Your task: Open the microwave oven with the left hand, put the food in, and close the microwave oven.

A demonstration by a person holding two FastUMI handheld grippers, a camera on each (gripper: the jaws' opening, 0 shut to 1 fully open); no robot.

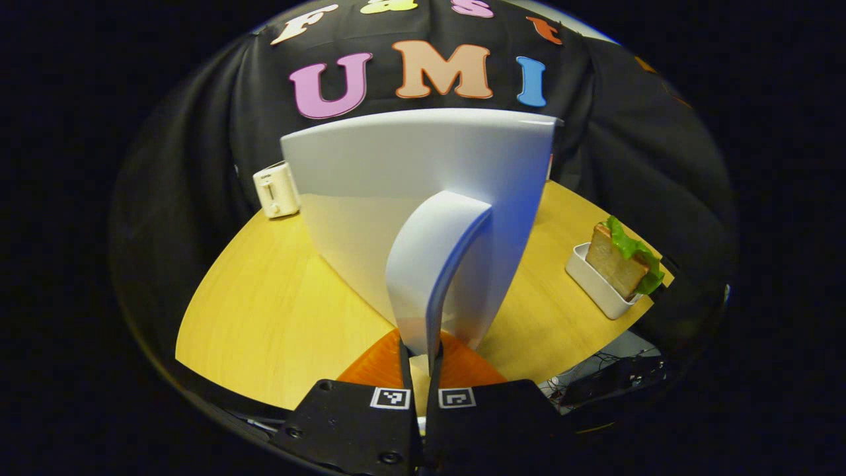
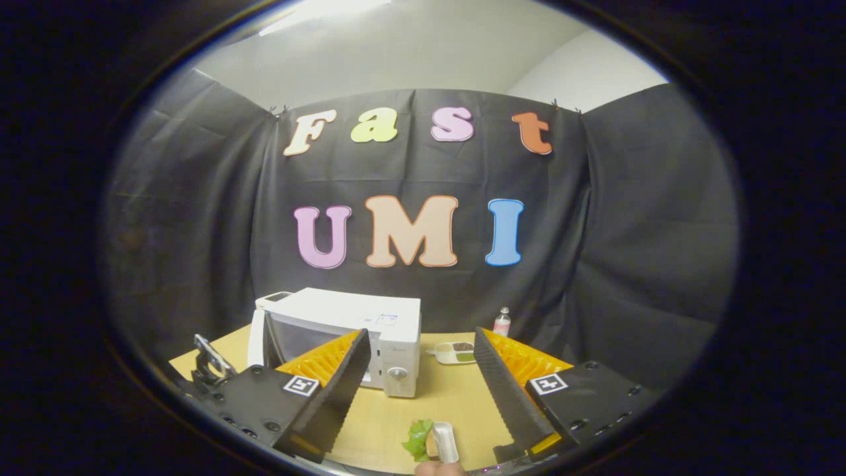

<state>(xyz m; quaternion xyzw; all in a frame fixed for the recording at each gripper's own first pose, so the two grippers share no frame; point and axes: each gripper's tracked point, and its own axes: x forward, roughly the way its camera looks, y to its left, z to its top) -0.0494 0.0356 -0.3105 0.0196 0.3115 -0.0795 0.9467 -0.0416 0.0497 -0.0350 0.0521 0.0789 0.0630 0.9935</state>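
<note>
The right claw (image 2: 420,390) gapes wide above the surface (image 2: 456,396). The microwave oven (image 2: 344,337) sits toward the far left edge; the sandwich (image 2: 423,439) lies at the near edge.

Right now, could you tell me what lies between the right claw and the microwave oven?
In the right gripper view, only bare wooden tabletop separates the open right claw from the microwave oven; the sandwich tray sits below the claw.
</note>
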